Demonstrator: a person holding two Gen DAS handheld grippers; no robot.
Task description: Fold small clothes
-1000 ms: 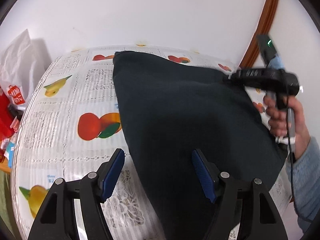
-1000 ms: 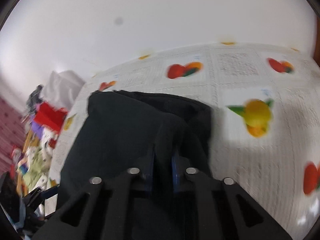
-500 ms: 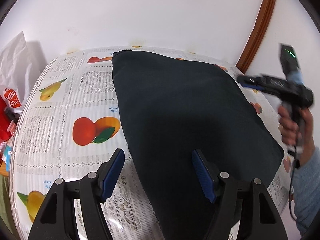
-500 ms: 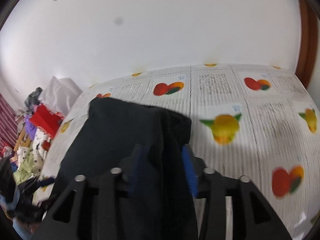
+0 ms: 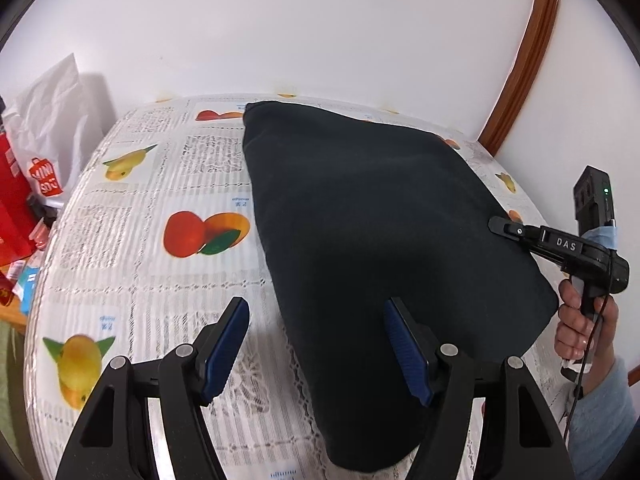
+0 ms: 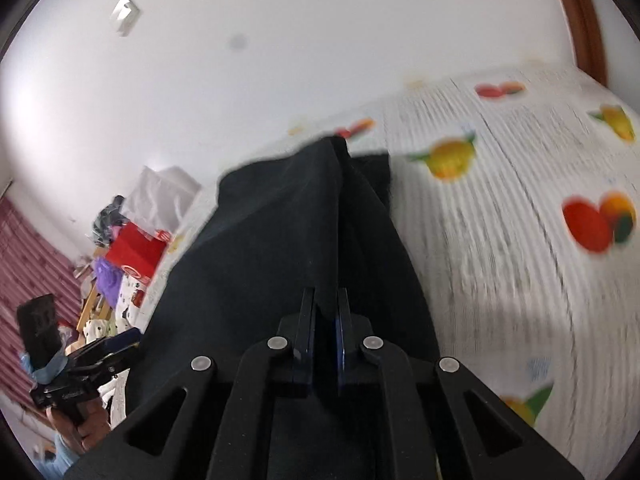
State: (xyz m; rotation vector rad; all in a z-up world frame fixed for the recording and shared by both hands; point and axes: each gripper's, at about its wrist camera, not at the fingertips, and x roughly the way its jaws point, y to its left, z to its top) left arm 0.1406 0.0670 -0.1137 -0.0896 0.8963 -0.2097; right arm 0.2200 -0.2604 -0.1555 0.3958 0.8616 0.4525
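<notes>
A dark folded garment [image 5: 380, 220] lies on the fruit-print tablecloth [image 5: 140, 240], reaching from the far edge toward me. My left gripper [image 5: 316, 344] hovers open over its near left edge, one pad above the tablecloth and the other above the fabric. In the right wrist view my right gripper [image 6: 325, 312] is shut on a raised ridge of the garment [image 6: 280, 240], which runs up between the pads. The left wrist view shows that right gripper [image 5: 504, 227] at the garment's right edge, held by a person's hand [image 5: 580, 328]. The left gripper [image 6: 120, 344] appears at the lower left of the right wrist view.
A white plastic bag [image 5: 52, 120] and a red box [image 5: 12, 208] stand past the table's left end. A wooden door frame [image 5: 524, 52] rises at the back right. A white wall runs behind the table. Piled clutter [image 6: 132, 252] lies beyond the left side.
The right gripper opened, let go of the fabric, moved along the garment's right edge toward me and shut on it again. The left gripper drew back slightly, still open.
</notes>
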